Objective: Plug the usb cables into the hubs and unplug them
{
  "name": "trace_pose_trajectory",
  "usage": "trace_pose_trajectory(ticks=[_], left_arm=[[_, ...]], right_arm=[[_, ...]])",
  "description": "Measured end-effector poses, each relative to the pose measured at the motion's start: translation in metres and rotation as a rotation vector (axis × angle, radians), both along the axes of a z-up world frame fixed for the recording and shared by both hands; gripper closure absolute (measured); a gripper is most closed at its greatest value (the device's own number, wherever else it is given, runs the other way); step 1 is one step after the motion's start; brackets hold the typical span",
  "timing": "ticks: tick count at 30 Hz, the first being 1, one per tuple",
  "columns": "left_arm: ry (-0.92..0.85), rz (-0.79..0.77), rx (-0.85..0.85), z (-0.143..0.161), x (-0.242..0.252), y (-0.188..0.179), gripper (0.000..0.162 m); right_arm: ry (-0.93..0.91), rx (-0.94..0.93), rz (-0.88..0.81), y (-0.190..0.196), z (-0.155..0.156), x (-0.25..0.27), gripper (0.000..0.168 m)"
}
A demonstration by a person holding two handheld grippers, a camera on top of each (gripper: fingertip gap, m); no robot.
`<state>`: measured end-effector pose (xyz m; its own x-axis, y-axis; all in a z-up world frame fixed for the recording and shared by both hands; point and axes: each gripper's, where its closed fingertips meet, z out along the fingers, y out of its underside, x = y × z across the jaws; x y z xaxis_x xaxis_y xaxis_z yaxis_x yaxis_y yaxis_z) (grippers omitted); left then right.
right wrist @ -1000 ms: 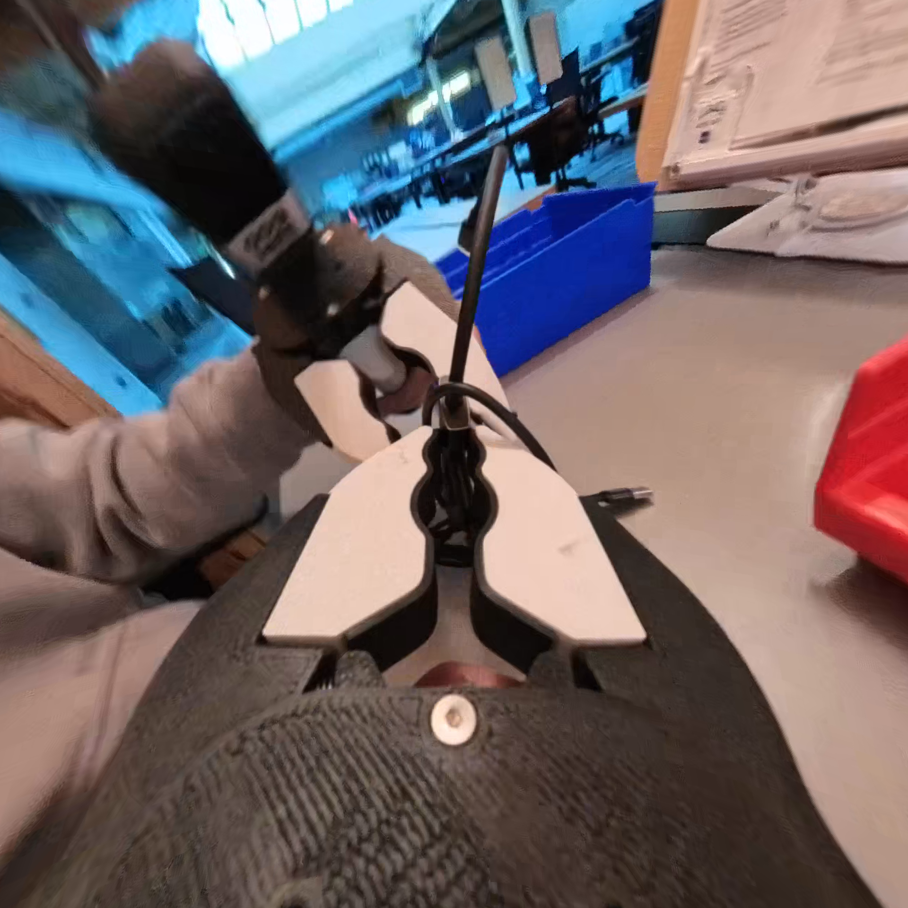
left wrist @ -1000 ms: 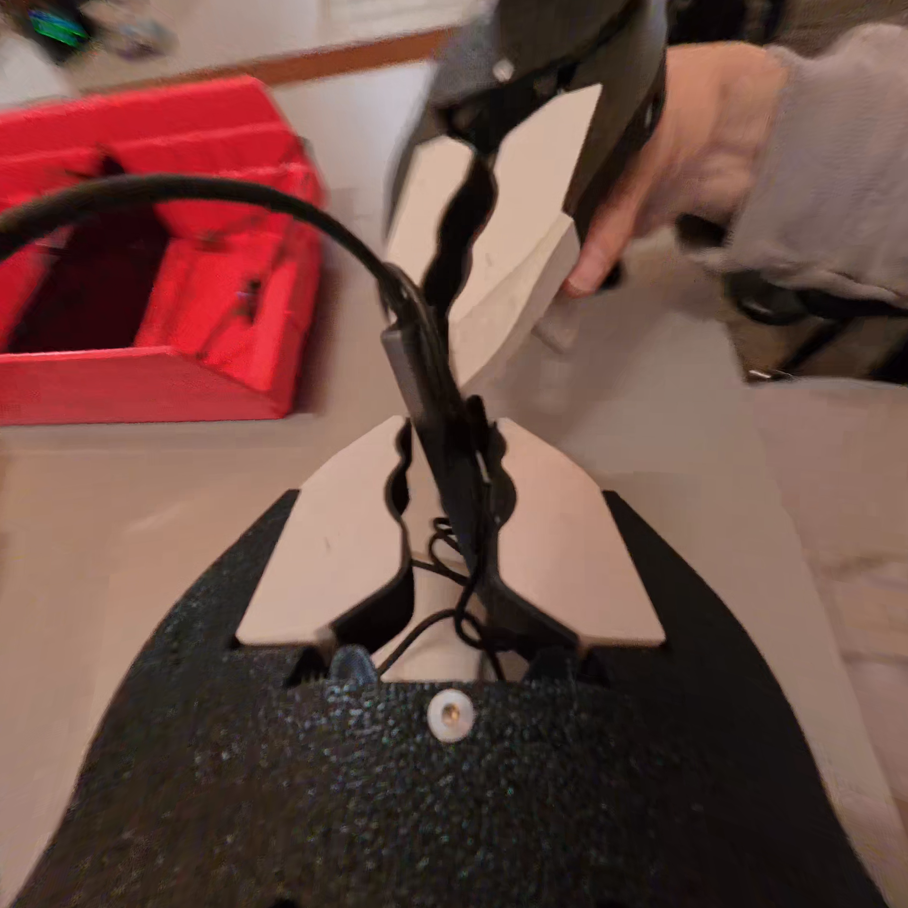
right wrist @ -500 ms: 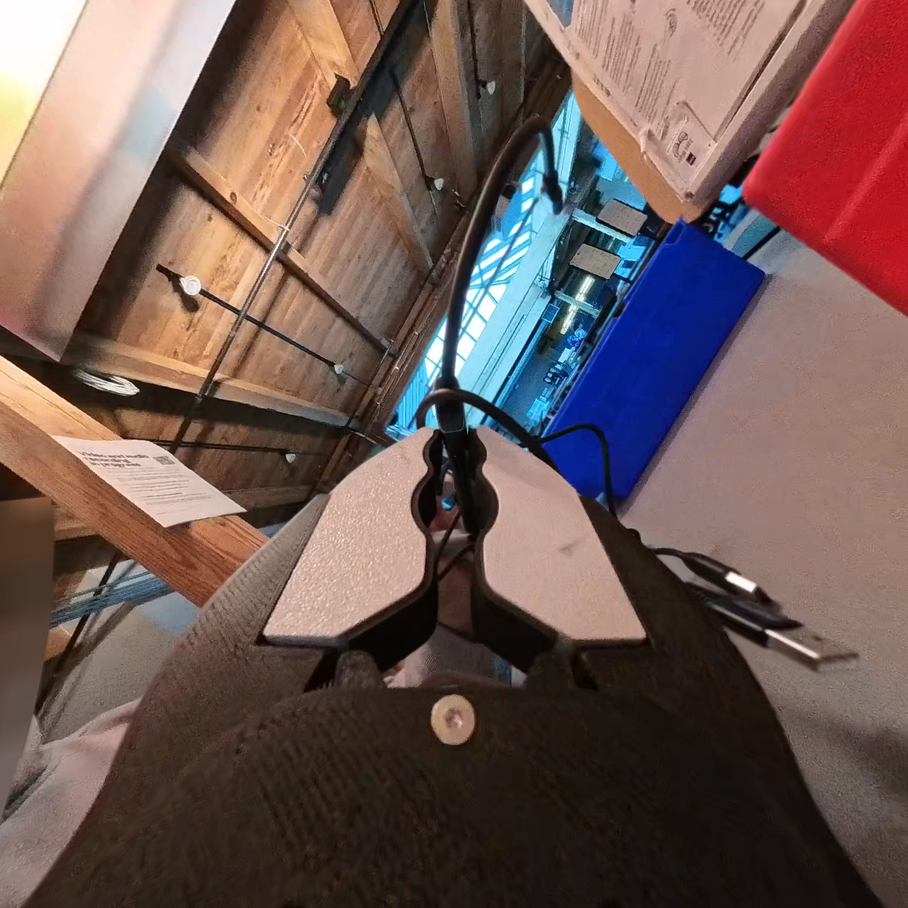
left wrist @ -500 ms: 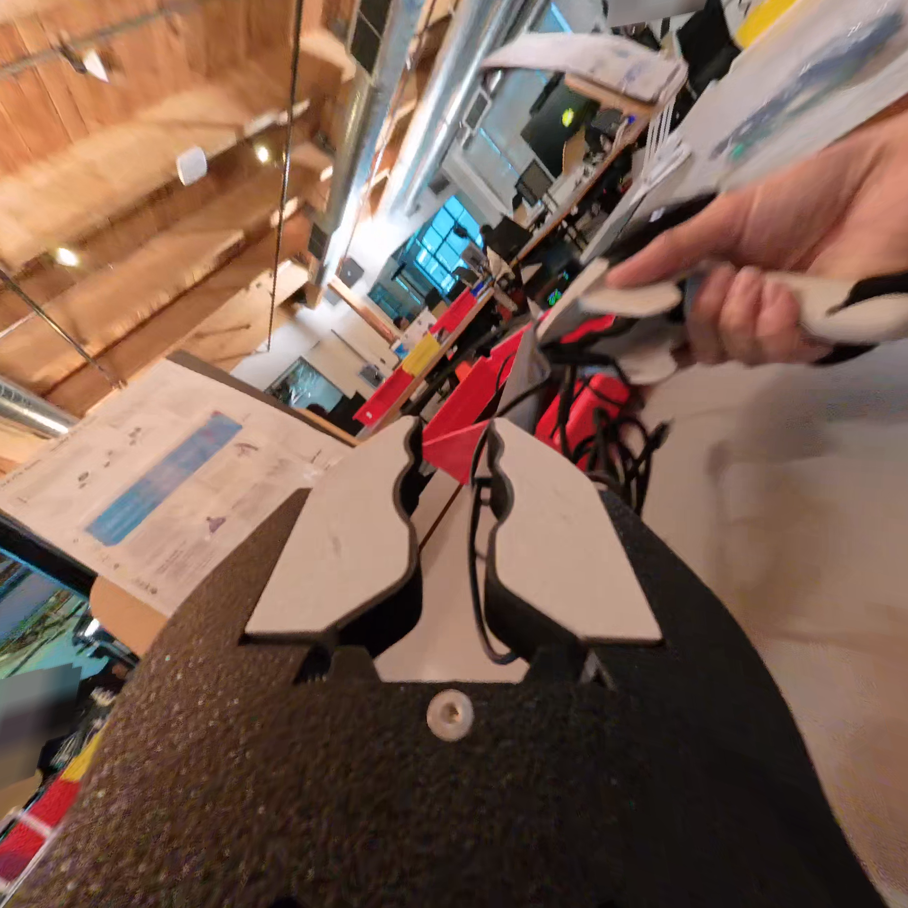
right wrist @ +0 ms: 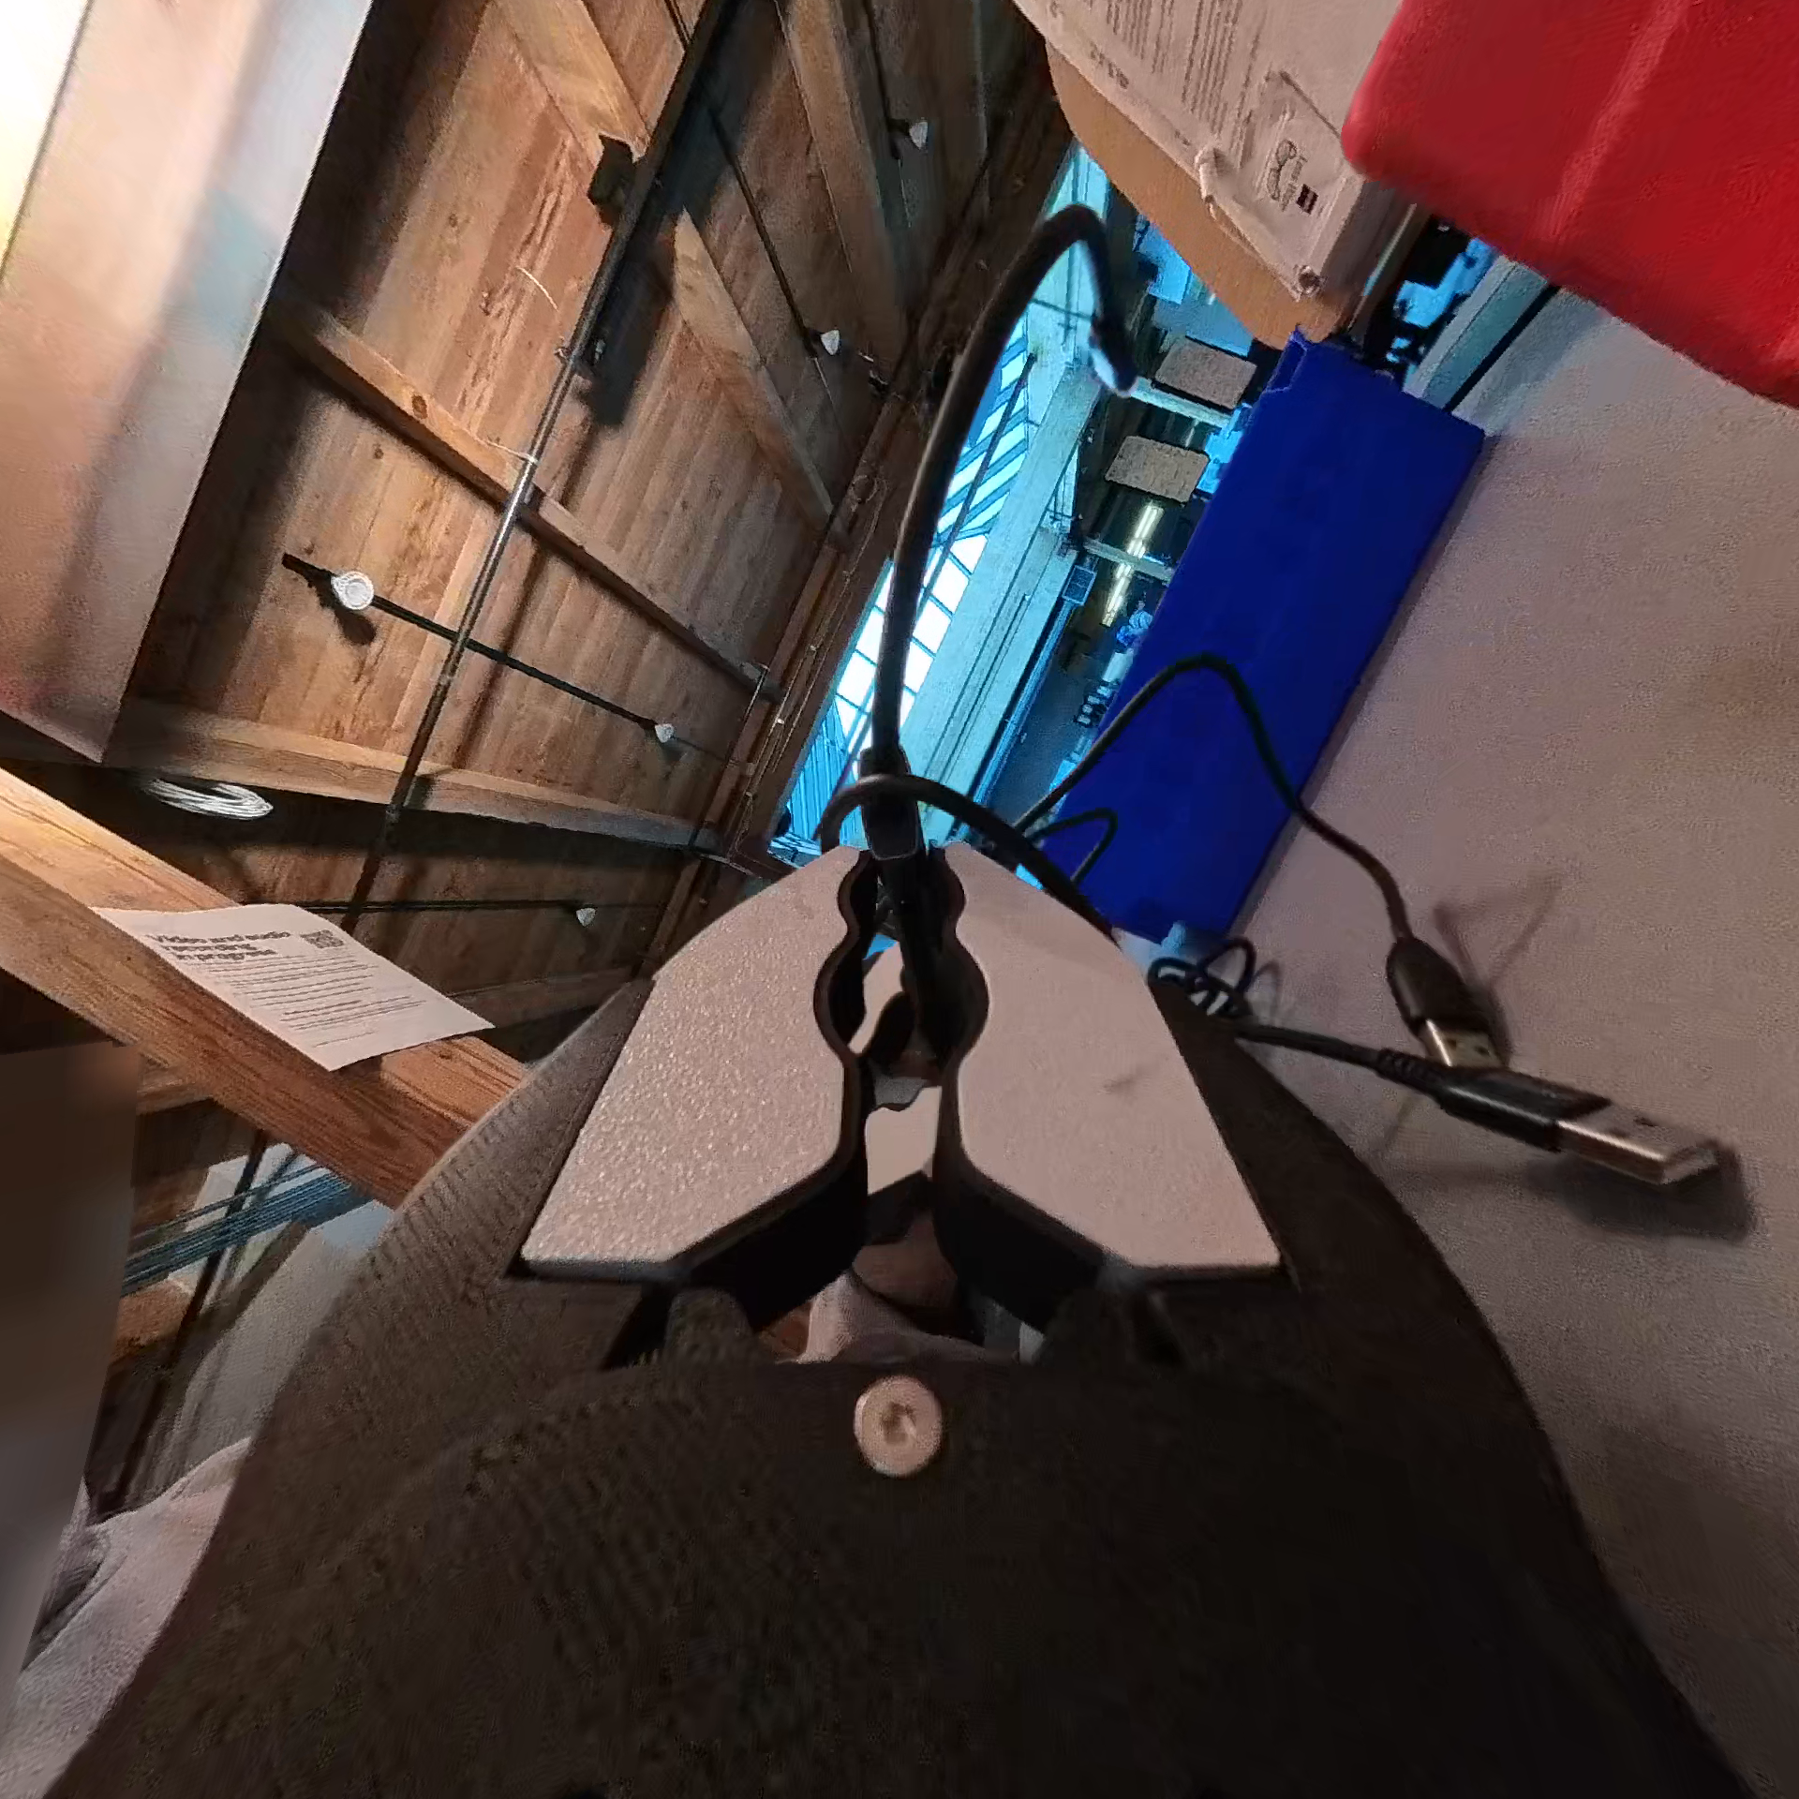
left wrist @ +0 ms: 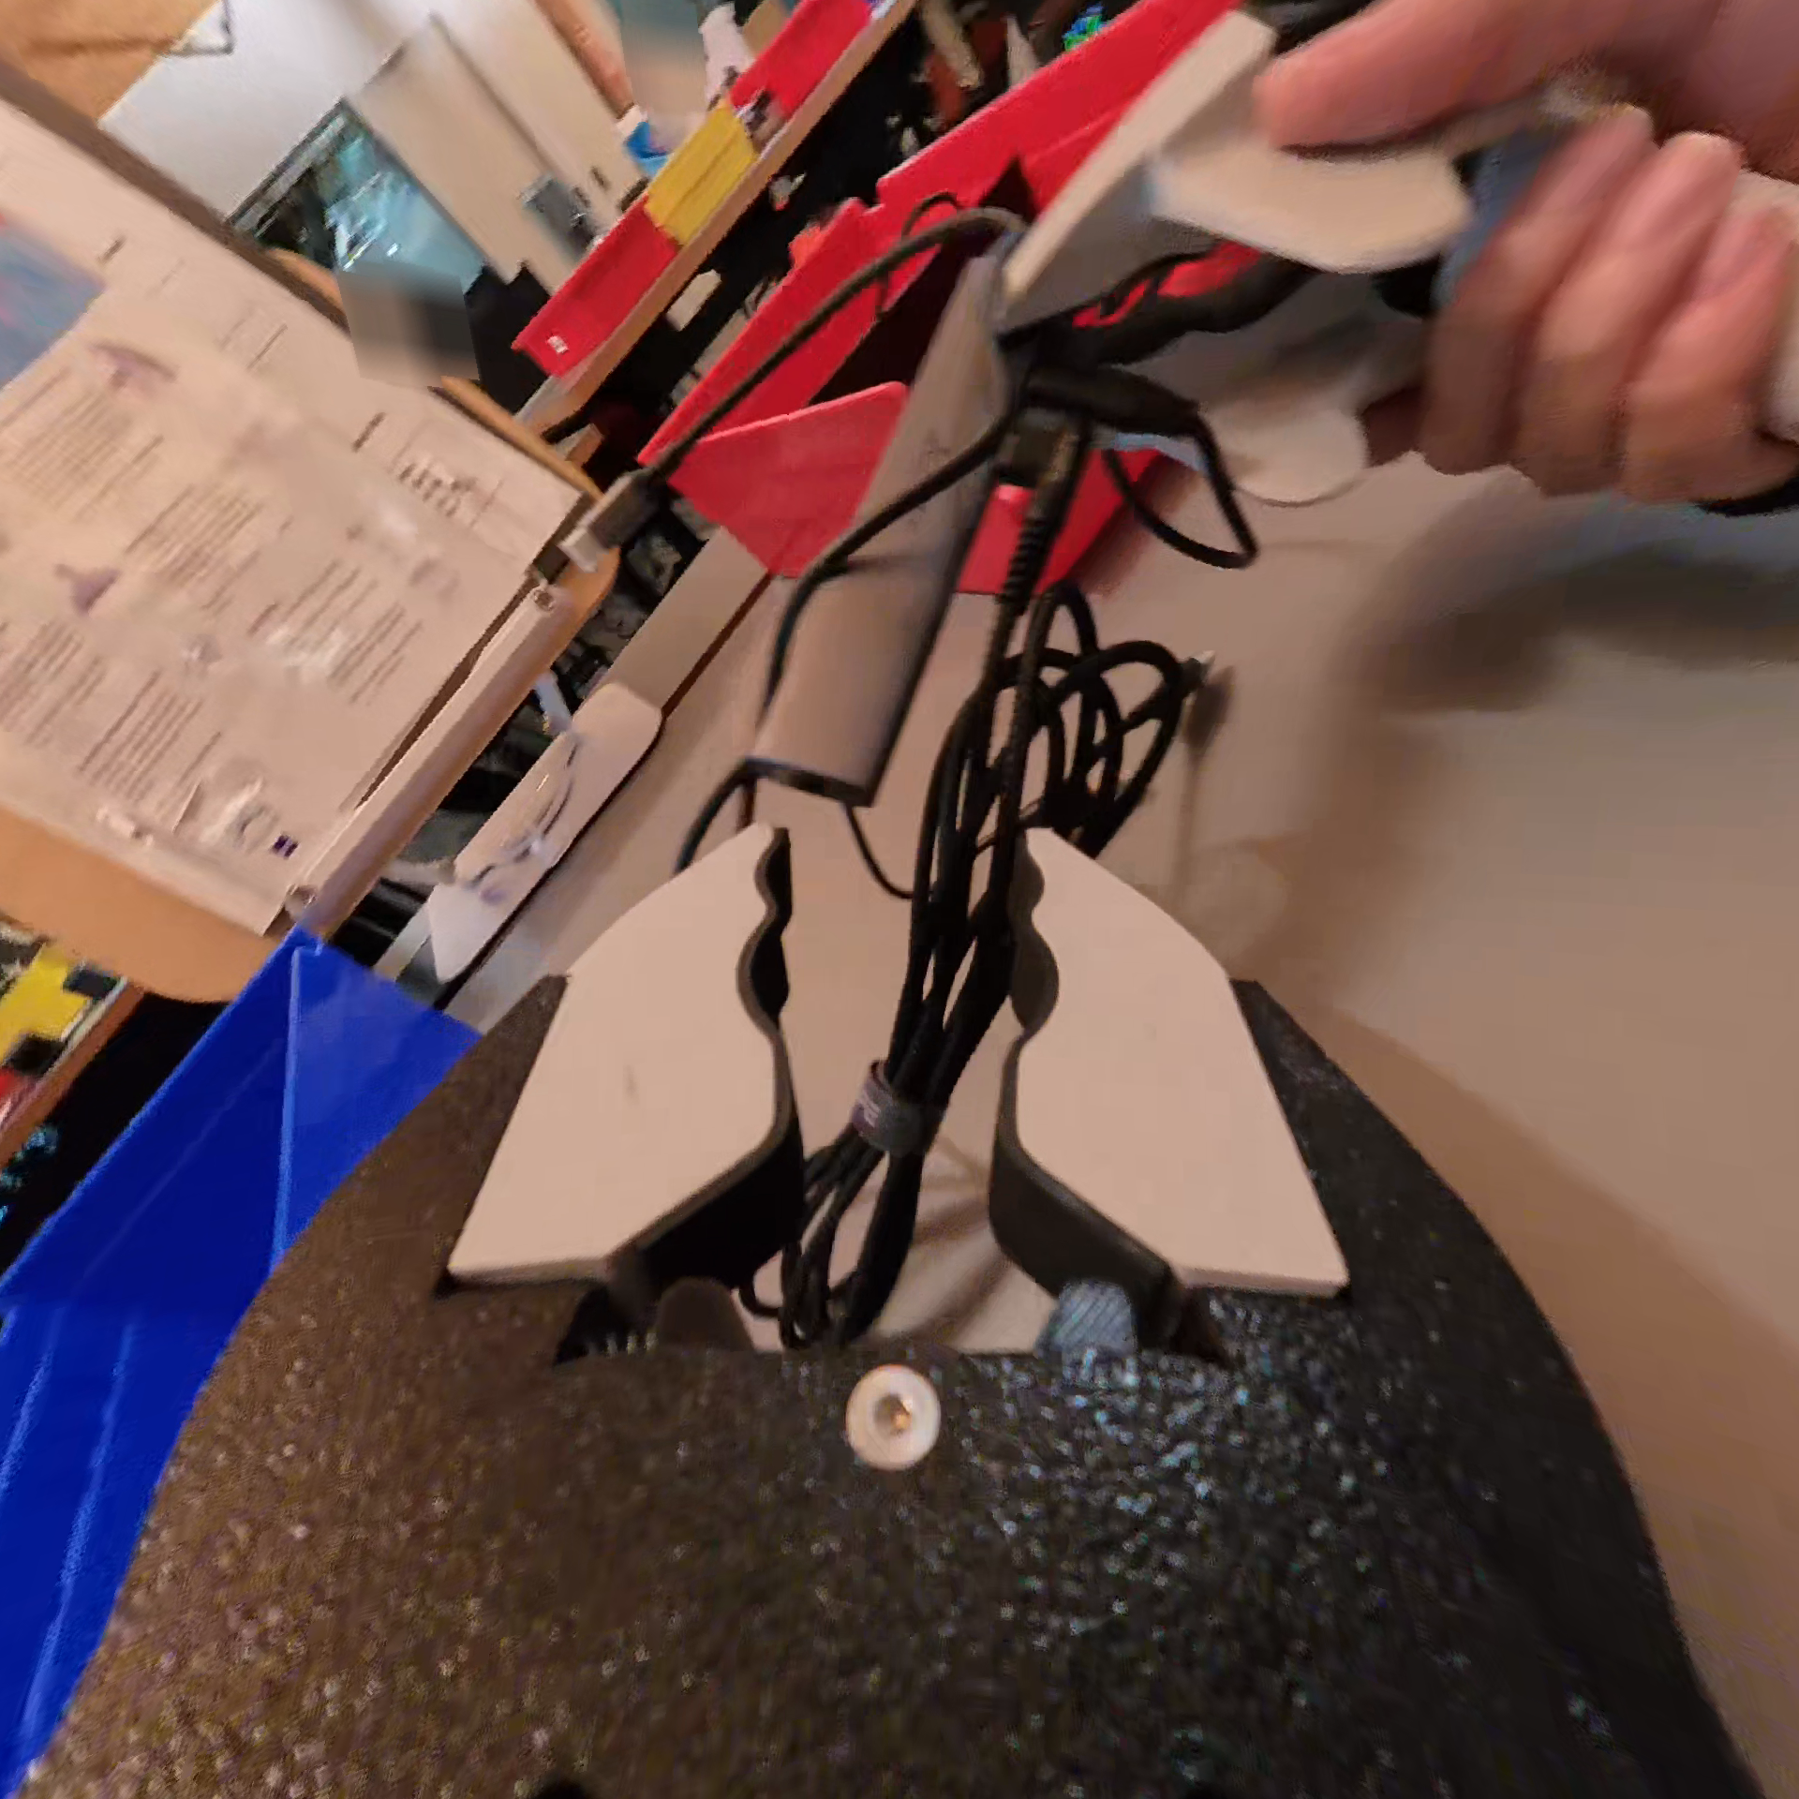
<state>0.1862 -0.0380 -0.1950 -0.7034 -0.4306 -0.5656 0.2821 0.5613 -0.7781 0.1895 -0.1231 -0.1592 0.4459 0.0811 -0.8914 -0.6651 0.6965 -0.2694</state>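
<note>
1. Hub (left wrist: 857, 604), grey slab, hangs in the air above the table (left wrist: 1460, 973). The right tool (right wrist: 905, 876) is pinched nearly closed on its top end.
2. Left tool (left wrist: 905, 842): jaws well apart and gripping nothing. A black cable bundle (left wrist: 935, 973) bound by a strap (left wrist: 884, 1110) runs down between them, touching neither as far as we can tell.
3. One plug (left wrist: 613, 516) dangles on a thin lead to the hub's left. Two more plugs (right wrist: 1635, 1158) lie loose on the table.
4. Step in hand, as we judge it: get a plug seated in the hub.
   - Hold the hub level and steady so its port faces the left tool.
   - Grip a plug by its housing, not by the lead.
   - Line it up straight with the port before pushing.
   - Keep the bundle from snagging the jaws.
5. Which ports are filled we cannot tell; motion blur hides them.
6. Writing:
   - Printed sheets (left wrist: 243, 545) stand beyond the table edge, beside a red bin (left wrist: 798, 467) and a blue bin (left wrist: 195, 1217).
   - A paper notice (right wrist: 292, 973) sits on a wooden beam.
   - We make out no brand on the hub. The strap carries a mark too small to read.
</note>
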Motion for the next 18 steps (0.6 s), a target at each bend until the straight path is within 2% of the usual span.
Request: trace_pose_trajectory(ticks=[2, 6, 13, 15, 18], left_arm=[[-0.015, -0.050, -0.035, 0.005, -0.001, -0.001, 0.115], [-0.172, -0.206, -0.045, 0.015, -0.010, -0.004, 0.118], [0.016, -0.473, -0.203, 0.030, -0.038, 0.001, 0.121], [0.039, -0.489, -0.250, 0.039, -0.037, 0.005, 0.122], [-0.042, -0.420, -0.163, 0.032, -0.024, 0.007, 0.127]], right_arm=[[0.008, 0.025, 0.011, 0.001, -0.001, 0.000, 0.159], [0.001, 0.044, 0.050, 0.005, -0.002, -0.002, 0.159], [-0.016, 0.044, 0.101, 0.010, -0.002, -0.006, 0.159], [-0.019, 0.046, 0.109, 0.011, -0.003, -0.007, 0.159], [-0.023, 0.054, 0.127, 0.016, -0.002, -0.008, 0.159]])
